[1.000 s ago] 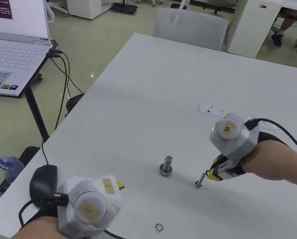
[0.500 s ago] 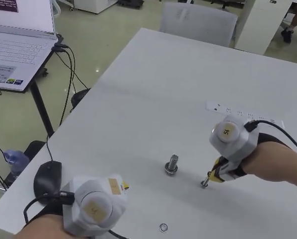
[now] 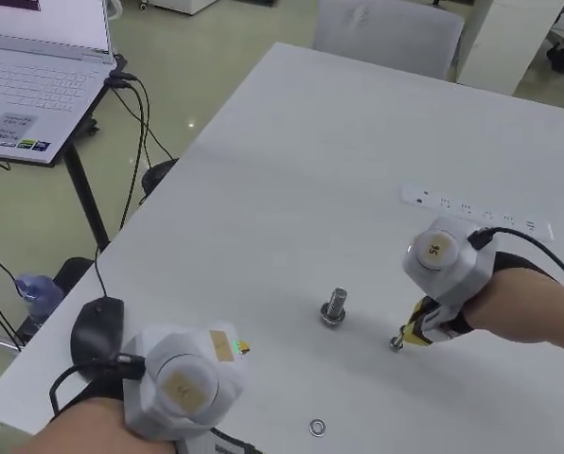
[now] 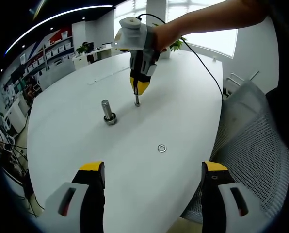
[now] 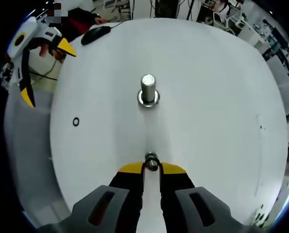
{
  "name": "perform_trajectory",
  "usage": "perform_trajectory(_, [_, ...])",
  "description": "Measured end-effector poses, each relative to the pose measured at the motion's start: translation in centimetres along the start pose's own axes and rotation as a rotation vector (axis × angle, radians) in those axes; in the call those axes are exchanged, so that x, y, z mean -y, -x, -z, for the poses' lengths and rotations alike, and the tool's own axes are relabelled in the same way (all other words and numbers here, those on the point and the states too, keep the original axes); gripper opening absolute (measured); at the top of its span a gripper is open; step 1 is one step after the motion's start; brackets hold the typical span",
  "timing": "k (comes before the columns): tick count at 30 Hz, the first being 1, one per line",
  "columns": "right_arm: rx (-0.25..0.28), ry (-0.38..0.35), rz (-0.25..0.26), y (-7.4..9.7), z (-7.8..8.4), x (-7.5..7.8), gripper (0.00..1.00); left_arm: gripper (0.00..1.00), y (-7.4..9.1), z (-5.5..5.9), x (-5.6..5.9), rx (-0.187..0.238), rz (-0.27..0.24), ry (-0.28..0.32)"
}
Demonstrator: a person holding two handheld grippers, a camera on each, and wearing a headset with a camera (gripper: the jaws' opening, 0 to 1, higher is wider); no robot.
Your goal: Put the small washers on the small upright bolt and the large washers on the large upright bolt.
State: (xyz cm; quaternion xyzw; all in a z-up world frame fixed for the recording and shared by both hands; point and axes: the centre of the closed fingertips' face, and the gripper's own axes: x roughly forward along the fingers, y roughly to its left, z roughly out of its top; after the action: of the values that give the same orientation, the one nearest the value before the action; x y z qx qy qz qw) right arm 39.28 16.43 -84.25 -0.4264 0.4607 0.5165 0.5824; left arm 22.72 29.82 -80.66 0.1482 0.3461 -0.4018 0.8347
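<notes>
White worktop (image 3: pixel 291 170) takes up most of my head view. Off its left edge there's an open laptop (image 3: pixel 36 85) on a separate stand, and a grey chair (image 3: pixel 386 33) sits at the far end. Left gripper (image 4: pixel 153 167) is near the front-left corner, above the surface. Its jaws are spread wide with nothing between them. Right gripper (image 5: pixel 152 168) is on the right side, angled down at the worktop. Its jaws are drawn nearly together with a narrow gap, and the yellow tips sit on either side of the top of the small bolt (image 3: pixel 396 341). I can't tell from the right gripper view whether they actually clamp it. A white power strip (image 3: pixel 476 203) lies flat beyond the right gripper. A black mouse (image 3: pixel 97 331) is at the left edge, beside the left gripper. The large bolt (image 3: pixel 334 307) stands upright near mid-worktop. The small bolt is also upright, just to the right of the large one and apart from it. One small washer (image 3: pixel 317 427) lies flat near the front edge, well apart from both bolts and between the two grippers.
</notes>
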Motion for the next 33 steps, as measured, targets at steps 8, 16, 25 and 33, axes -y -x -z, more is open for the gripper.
perform_trajectory(8, [-0.025,0.019,-0.008,-1.6,0.2,-0.3,0.13,0.8,-0.2,0.8,0.2,-0.015,0.011,0.013])
perform_trajectory(16, [-0.036,0.028,-0.004,-2.5,0.4,-0.4,0.13,0.78,-0.2,1.1,0.1,-0.026,0.015,0.014])
perform_trajectory(25, [-0.04,0.022,0.002,-2.6,0.3,-0.2,0.13,0.78,-0.2,1.1,-0.1,-0.027,0.014,0.016])
perform_trajectory(33, [-0.043,0.018,0.002,-2.7,0.3,-0.2,0.13,0.77,-0.1,1.3,0.0,-0.031,0.017,0.013])
